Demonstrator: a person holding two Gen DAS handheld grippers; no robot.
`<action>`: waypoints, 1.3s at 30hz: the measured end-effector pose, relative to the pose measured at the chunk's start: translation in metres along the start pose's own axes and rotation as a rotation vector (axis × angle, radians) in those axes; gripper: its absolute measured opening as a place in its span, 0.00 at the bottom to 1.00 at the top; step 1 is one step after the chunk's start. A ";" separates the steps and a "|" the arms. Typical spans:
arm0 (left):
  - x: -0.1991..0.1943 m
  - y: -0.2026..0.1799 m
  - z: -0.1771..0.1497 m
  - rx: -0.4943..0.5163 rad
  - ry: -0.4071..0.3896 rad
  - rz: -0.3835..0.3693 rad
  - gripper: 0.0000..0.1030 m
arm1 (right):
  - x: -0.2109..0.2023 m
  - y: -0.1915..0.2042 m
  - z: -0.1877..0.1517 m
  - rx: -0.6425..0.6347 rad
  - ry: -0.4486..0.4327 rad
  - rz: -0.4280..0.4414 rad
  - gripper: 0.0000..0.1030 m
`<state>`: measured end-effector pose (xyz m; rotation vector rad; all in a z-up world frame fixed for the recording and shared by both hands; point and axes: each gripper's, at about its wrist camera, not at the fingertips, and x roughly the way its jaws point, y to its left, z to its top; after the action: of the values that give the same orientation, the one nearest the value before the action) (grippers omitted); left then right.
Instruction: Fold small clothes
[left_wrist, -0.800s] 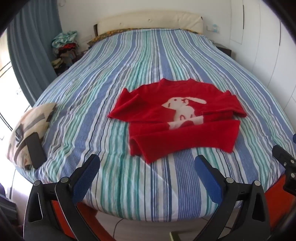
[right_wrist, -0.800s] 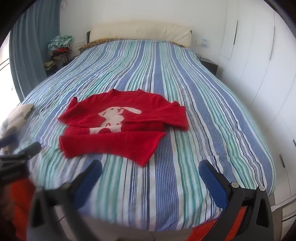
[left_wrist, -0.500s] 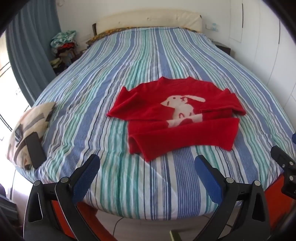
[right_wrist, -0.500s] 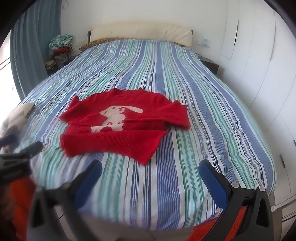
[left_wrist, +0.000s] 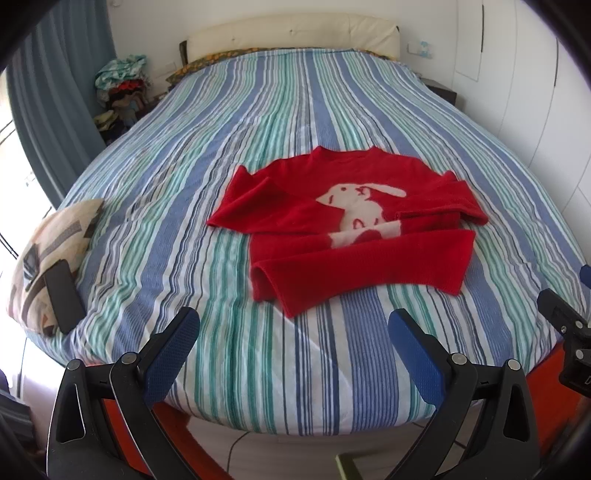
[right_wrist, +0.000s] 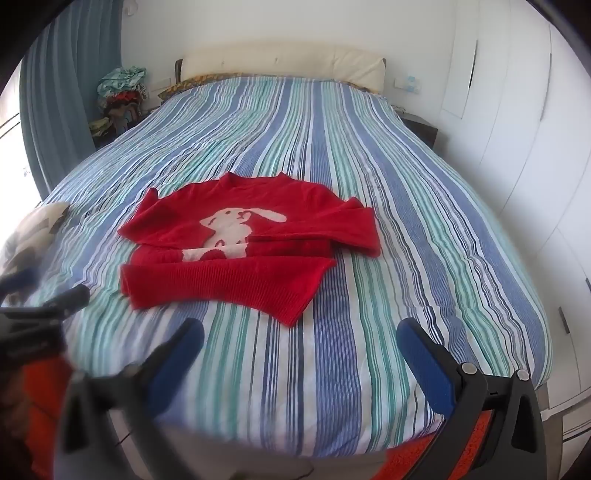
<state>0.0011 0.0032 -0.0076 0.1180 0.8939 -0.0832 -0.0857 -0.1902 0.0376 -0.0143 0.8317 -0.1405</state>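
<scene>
Red sweater ahead, beyond open hand-held gripper.

Left gripper jaws spread wide; right gripper likewise, both empty.

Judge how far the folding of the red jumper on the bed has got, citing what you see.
Done: the red knitted jumper with a white rabbit lies face up on the striped bedspread, hem turned up over the rabbit's base and sleeves folded in. In hand: nothing; the left hand-held gripper and right hand-held gripper hang open short of it. Left: the remaining folds.
</scene>
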 end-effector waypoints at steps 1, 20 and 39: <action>0.000 -0.001 0.000 0.001 0.001 0.003 0.99 | 0.000 0.000 0.000 0.001 0.002 0.000 1.00; 0.006 -0.001 -0.003 0.010 0.020 0.014 0.99 | 0.007 -0.001 -0.003 0.003 0.013 -0.019 1.00; 0.013 -0.003 -0.008 0.027 0.027 0.042 0.99 | 0.007 -0.009 -0.004 -0.027 0.041 -0.192 1.00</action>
<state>0.0031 0.0006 -0.0231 0.1632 0.9174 -0.0545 -0.0846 -0.1995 0.0302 -0.1168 0.8722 -0.3109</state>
